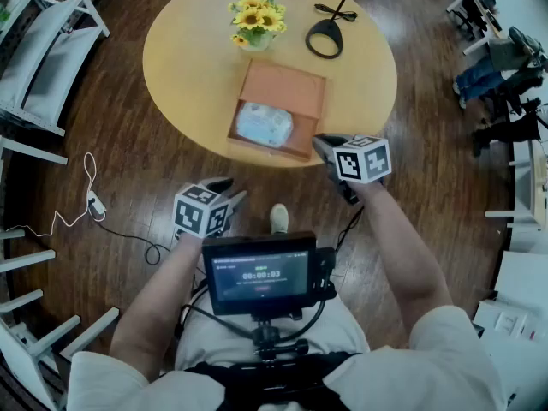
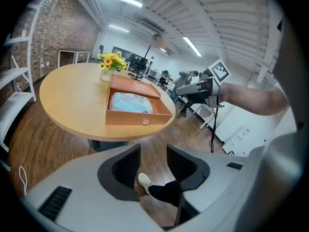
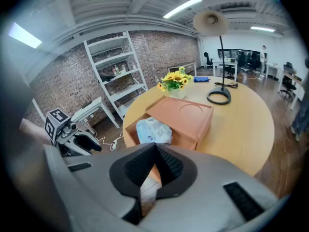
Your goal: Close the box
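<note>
Orange cardboard box (image 1: pixel 287 88) sits open at the near edge of the round wooden table (image 1: pixel 188 58), with a soft blue packet (image 1: pixel 264 124) inside. We hold our right gripper (image 1: pixel 325 144) just beside its near right corner, jaws pressed together on nothing. Our left gripper (image 1: pixel 229 189) hangs off the table, near left, jaws apart and empty.

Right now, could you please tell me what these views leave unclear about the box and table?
- Packet print: too small in every view.
- Box near end: right gripper view, mostly hidden behind right hand-held gripper.
- Lamp head: head view, cut off by top edge.
</note>
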The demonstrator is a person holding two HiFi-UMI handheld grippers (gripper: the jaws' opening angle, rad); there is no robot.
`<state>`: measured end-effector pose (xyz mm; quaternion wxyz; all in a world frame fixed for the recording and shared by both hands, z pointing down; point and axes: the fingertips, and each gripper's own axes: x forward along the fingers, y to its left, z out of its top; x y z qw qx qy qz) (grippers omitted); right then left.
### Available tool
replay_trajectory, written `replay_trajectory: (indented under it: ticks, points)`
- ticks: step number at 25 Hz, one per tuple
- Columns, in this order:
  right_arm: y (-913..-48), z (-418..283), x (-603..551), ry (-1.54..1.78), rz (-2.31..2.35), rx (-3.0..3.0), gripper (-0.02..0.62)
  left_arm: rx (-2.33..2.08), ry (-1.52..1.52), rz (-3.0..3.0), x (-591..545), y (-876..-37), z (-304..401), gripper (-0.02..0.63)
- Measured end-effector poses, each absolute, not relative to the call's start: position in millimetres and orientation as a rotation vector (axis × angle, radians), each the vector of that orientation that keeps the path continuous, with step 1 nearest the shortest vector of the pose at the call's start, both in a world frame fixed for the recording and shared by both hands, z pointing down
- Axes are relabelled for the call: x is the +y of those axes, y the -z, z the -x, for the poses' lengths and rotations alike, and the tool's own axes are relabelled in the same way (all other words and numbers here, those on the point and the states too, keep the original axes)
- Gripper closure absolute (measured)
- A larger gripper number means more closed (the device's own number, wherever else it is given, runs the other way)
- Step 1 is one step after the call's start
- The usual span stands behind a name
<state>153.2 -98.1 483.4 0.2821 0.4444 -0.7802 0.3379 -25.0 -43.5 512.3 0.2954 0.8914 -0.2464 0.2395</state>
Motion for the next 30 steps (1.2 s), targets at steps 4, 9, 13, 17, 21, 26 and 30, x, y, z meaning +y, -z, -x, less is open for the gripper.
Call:
replay_trajectory:
  ticks: [4, 9, 13, 17, 21, 26, 30]
  points:
    - [-488, -172, -165, -0.827, -1.091, -2.081, 0.594, -0.694, -0.597, -2.342, -70, -521, -7, 0.430]
    - [-514, -186, -228, -0.681, -0.933, -2.012, 0.594, -0.786, -0.510, -2.307, -93, -532, -43, 0.447]
    - [-540, -184, -249, -0.551, -0.781, -1.953, 0.594, -0.861, -0.496, -2.292, -105, -548, -61, 0.460]
    - [-544, -179, -257, -0.481, -0.710, -1.946, 0.594, -0.921, -0.512, -2.259, -115, -564, -72, 0.460]
    - [-544, -176, -254, -0.463, -0.653, -1.952, 0.594, -0.976, -0.510, -2.224, -121, -572, -76, 0.473]
    - [-539, -177, -255, -0.454, -0.658, -1.990, 0.594, -1.004, -0.522, -2.234, -128, -574, -80, 0.528]
    - [-539, -176, -254, -0.513, -0.660, -2.014, 0.594, -1.011, -0.533, -2.235, -136, -573, -82, 0.537]
